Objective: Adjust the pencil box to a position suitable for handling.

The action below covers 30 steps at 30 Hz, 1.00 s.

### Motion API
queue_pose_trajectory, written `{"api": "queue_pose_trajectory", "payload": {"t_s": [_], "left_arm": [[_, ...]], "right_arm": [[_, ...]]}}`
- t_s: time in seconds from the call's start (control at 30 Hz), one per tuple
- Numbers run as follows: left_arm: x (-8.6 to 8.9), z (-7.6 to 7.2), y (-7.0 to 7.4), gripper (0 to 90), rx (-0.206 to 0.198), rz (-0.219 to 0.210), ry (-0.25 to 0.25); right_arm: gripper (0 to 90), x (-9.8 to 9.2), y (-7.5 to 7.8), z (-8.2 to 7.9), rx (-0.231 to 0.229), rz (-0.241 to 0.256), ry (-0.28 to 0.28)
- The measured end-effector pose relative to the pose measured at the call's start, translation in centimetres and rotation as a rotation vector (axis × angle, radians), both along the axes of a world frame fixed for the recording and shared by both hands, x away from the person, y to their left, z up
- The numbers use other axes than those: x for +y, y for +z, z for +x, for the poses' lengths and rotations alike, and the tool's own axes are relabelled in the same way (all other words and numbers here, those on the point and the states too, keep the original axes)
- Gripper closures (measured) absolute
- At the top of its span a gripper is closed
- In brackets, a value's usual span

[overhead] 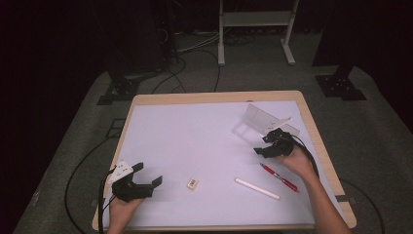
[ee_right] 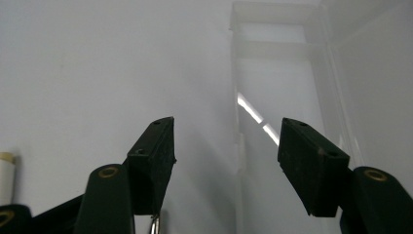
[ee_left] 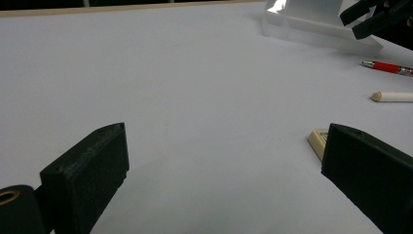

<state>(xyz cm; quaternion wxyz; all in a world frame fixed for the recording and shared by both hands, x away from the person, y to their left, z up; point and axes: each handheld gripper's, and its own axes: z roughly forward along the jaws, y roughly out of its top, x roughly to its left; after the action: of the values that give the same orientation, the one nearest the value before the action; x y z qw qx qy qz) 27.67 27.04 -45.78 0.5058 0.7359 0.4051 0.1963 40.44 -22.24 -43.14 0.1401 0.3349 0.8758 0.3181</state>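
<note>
A clear plastic case point(overhead: 265, 119) lies open at the table's back right. Just in front of it my right gripper point(overhead: 262, 145) hovers open with nothing held; in the right gripper view its jaws point(ee_right: 229, 141) frame the case's edge point(ee_right: 282, 73). A red pen point(overhead: 280, 177) and a white stick point(overhead: 257, 188) lie near the front right. A small beige eraser point(overhead: 192, 183) rests at front centre. My left gripper point(overhead: 148, 174) sits open and empty at the front left; in the left gripper view point(ee_left: 226, 146) the eraser point(ee_left: 317, 141) lies by its right jaw.
A white mat point(overhead: 195, 141) covers the wooden table point(overhead: 311, 122). In the left gripper view the red pen point(ee_left: 389, 67), white stick point(ee_left: 392, 96), clear case point(ee_left: 316, 24) and the right gripper point(ee_left: 375, 17) sit far off. Cables and stand legs point(overhead: 221, 48) lie on the floor beyond.
</note>
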Motion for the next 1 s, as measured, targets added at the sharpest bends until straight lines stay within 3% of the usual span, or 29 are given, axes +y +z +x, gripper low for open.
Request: {"api": "queue_pose_trajectory", "payload": {"t_s": [0.4, 1.0], "left_arm": [[0.3, 0.0, 0.0, 2.8, 0.001, -0.005, 0.012], [0.5, -0.1, 0.1, 2.9, 0.007, -0.033, 0.019]], "right_arm": [[50.3, -0.2, -1.4, 1.1, 0.049, -0.016, -0.029], [83.4, 0.1, -2.4, 1.6, 0.062, -0.085, 0.010]]}}
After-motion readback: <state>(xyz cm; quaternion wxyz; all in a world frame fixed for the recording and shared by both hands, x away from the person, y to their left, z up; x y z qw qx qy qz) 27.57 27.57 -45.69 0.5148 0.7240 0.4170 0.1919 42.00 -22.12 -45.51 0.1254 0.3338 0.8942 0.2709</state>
